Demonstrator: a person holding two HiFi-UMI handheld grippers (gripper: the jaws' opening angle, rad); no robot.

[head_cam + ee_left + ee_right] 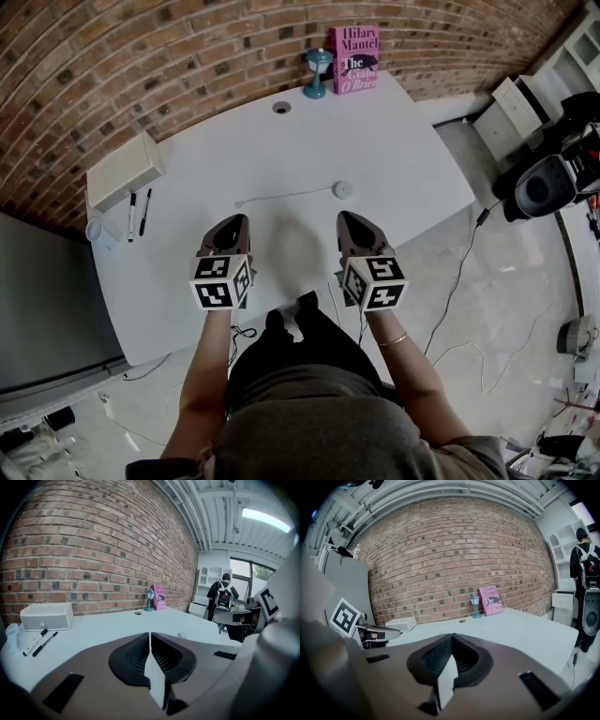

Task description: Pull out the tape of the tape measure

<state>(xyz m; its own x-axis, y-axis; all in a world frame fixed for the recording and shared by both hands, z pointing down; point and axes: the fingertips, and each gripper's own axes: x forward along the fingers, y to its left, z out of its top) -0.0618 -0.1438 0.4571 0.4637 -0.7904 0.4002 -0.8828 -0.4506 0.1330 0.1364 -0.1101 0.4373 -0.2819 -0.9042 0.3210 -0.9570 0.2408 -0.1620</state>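
Observation:
The tape measure (342,189) is a small round white case lying on the white table (412,169), a little beyond my right gripper. A thin white strip (281,196) runs from it to the left and ends ahead of my left gripper. My left gripper (234,219) and right gripper (345,216) hover side by side over the near part of the table, both short of the tape measure and apart from it. In the left gripper view the jaws (150,634) are pressed together with nothing between them. The right gripper's jaws (451,637) are likewise shut and empty.
A white box (124,171), two markers (138,214) and a small cup (97,230) sit at the table's left. A pink book (354,58) and a blue lamp figure (318,72) stand against the brick wall. A person (224,597) stands far off by shelves.

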